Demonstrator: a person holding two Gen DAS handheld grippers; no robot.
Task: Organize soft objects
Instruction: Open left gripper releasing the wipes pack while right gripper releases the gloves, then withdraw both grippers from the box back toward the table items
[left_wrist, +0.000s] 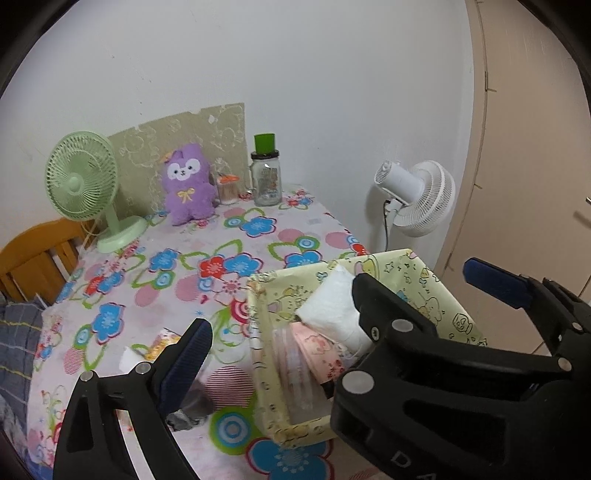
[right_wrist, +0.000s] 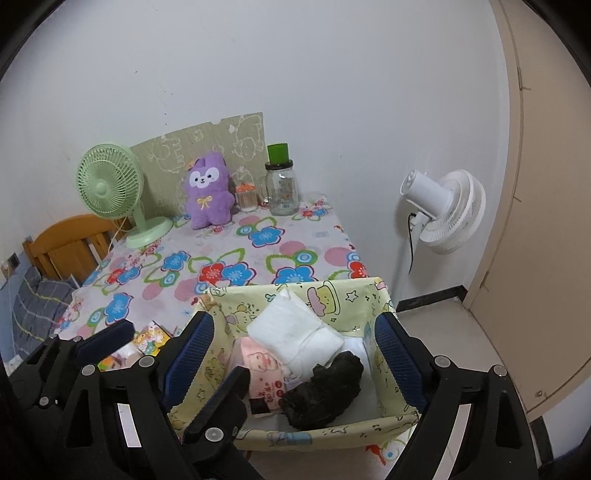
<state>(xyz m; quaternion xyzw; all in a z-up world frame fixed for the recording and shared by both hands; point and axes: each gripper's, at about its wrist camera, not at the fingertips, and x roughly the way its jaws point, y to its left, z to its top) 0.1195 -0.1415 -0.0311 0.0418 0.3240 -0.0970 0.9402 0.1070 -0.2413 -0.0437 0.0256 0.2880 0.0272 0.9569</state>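
A yellow cartoon-print fabric basket (right_wrist: 384, 417) stands at the near right corner of the flowered table (right_wrist: 229, 258). It holds a folded white cloth (right_wrist: 295, 332), a pink printed pack (right_wrist: 264, 373) and a crumpled black cloth (right_wrist: 325, 387). My right gripper (right_wrist: 295, 321) hangs open above the basket, empty. My left gripper (left_wrist: 295, 328) is open just left of it, over the basket's left wall (left_wrist: 264, 350), also empty. Left of the basket lie a colourful small pack (left_wrist: 162, 341) and a grey striped cloth (left_wrist: 186, 415). A purple plush toy (left_wrist: 188, 184) sits upright at the back.
At the back of the table stand a green desk fan (left_wrist: 83, 184), a glass jar with a green lid (left_wrist: 266, 177) and a small swab holder (left_wrist: 227, 190). A white fan (left_wrist: 417, 199) stands beyond the table's right edge. A wooden frame (left_wrist: 37, 254) is at the left.
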